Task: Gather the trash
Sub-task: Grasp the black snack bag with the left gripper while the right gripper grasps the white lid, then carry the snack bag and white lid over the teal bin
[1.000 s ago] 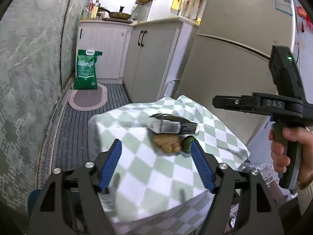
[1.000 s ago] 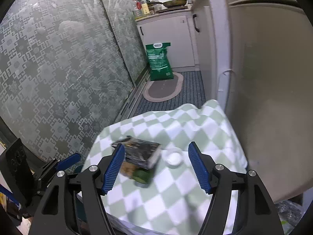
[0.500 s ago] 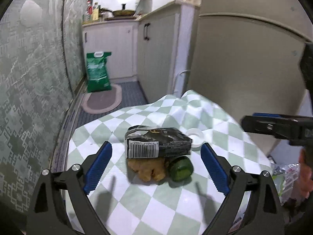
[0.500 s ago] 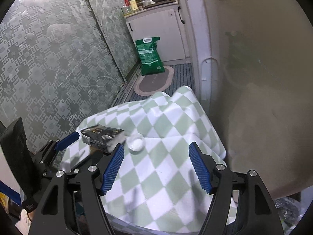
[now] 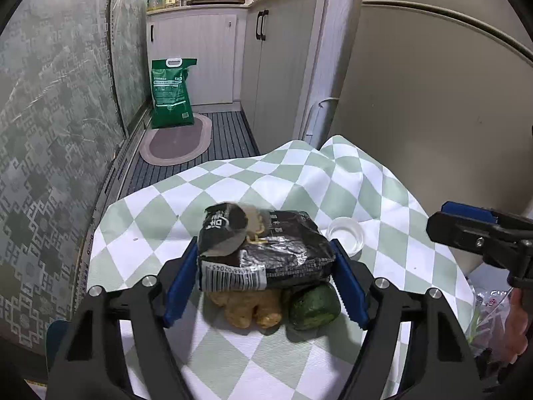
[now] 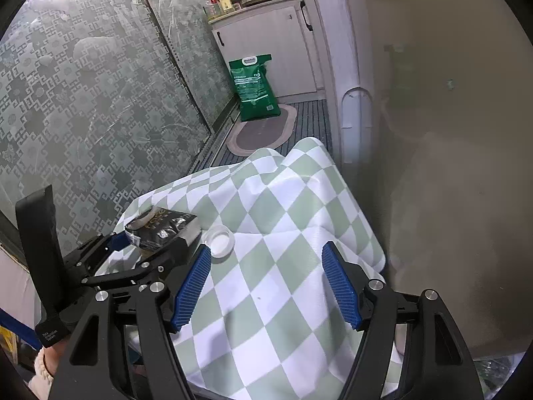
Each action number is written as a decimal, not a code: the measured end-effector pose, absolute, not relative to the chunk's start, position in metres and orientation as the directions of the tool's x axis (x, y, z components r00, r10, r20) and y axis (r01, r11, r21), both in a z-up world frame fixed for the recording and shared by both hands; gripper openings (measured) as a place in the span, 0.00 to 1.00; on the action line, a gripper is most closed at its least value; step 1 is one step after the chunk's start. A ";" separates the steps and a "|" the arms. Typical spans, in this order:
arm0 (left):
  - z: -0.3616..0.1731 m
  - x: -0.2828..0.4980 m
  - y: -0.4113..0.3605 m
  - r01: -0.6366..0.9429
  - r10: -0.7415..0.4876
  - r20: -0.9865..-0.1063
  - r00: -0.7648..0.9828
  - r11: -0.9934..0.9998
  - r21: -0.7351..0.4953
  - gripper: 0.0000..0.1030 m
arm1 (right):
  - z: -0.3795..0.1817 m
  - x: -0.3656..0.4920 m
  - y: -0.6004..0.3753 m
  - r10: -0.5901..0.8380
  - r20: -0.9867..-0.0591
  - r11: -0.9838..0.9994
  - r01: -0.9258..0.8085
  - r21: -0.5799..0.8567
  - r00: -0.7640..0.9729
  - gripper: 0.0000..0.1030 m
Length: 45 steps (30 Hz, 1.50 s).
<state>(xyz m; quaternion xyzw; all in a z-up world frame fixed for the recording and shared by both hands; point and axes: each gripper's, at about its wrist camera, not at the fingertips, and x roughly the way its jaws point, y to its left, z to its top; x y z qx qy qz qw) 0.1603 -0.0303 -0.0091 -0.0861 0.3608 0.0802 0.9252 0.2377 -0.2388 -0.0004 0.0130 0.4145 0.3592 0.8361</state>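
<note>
A black crumpled food wrapper (image 5: pixel 263 250) lies on the green-and-white checked tablecloth (image 5: pixel 233 186), on top of a ginger root (image 5: pixel 250 310) and a dark green vegetable (image 5: pixel 313 306). My left gripper (image 5: pixel 266 286) is open, its blue pads on either side of the wrapper, close to both ends. A white bottle cap (image 5: pixel 344 233) lies just right of the wrapper. My right gripper (image 6: pixel 265 286) is open and empty over bare cloth; the wrapper (image 6: pixel 163 226) and cap (image 6: pixel 220 238) lie to its upper left.
A fridge (image 5: pixel 433 106) stands right of the table. White cabinets (image 5: pixel 279 66), a green sack (image 5: pixel 171 93) and an oval mat (image 5: pixel 176 140) are on the floor beyond. A patterned glass wall (image 6: pixel 83 116) runs along the left. A clear plastic bag (image 5: pixel 489 313) hangs at the table's right.
My left gripper has moved forward and down so its open jaws now straddle the wrapper. My right gripper has shifted right, away from the trash pile.
</note>
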 end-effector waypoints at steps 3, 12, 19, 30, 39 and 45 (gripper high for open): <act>-0.008 0.158 -0.030 -0.197 0.072 -0.670 0.739 0.974 -0.112 0.72 | 0.000 0.238 -0.229 0.612 -0.687 0.734 -0.605 0.308 0.392 0.68; 0.012 0.135 -0.011 -0.178 0.049 -0.561 0.827 0.968 -0.177 0.71 | -0.006 0.243 -0.191 0.576 -0.733 0.719 -0.650 0.244 0.363 0.36; 0.018 0.120 0.003 -0.164 0.033 -0.536 0.844 0.966 -0.200 0.71 | -0.015 0.245 -0.169 0.539 -0.763 0.718 -0.668 0.196 0.356 0.21; 0.019 0.087 0.023 -0.167 0.048 -0.524 0.850 0.969 -0.182 0.71 | -0.017 0.240 -0.148 0.447 -0.791 0.731 -0.680 0.054 0.418 0.04; 0.022 0.054 0.058 -0.228 0.120 -0.520 0.846 0.962 -0.148 0.71 | 0.012 0.220 -0.138 0.490 -0.751 0.711 -0.702 0.050 0.443 0.04; 0.018 0.040 0.077 -0.263 0.151 -0.537 0.830 0.955 -0.139 0.71 | 0.029 0.193 -0.114 0.554 -0.729 0.656 -0.750 0.084 0.403 0.04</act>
